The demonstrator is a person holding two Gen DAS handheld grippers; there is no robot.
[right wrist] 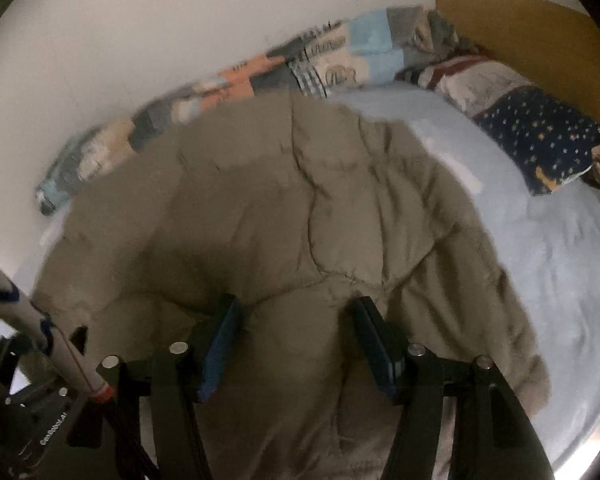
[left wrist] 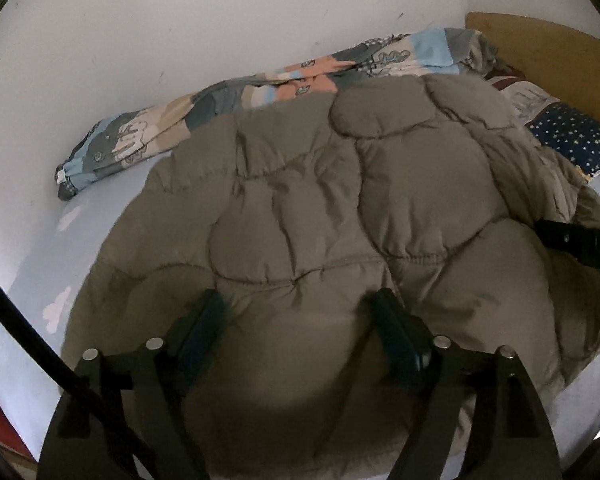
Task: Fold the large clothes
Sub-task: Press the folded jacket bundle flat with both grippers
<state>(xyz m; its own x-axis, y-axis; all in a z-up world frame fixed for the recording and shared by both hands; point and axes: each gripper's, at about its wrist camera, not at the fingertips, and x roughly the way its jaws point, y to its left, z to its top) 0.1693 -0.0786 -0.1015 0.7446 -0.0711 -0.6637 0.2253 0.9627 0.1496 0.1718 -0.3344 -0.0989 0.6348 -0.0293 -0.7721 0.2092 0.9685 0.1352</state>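
Observation:
A puffy olive-brown quilted coat (left wrist: 340,200) (right wrist: 280,208) lies spread on a light blue bed sheet (left wrist: 32,264) (right wrist: 540,260). My left gripper (left wrist: 296,304) hangs over the coat's near part, jaws wide apart, and its blue-padded fingers (left wrist: 204,316) pinch no fabric. My right gripper (right wrist: 298,312) stands open above the coat's near right part, with only the flat coat surface showing between its fingers (right wrist: 370,332). The left wrist view shows part of the right gripper (left wrist: 580,244) at the coat's right edge. The left tool's body (right wrist: 40,420) fills the right wrist view's lower left corner.
A rolled patchwork quilt (left wrist: 220,108) (right wrist: 260,76) lies along the white wall behind the coat. A navy star-print pillow (left wrist: 572,136) (right wrist: 540,136) rests against a wooden headboard (left wrist: 540,48) (right wrist: 520,32) at the far right. Bare sheet shows right of the coat.

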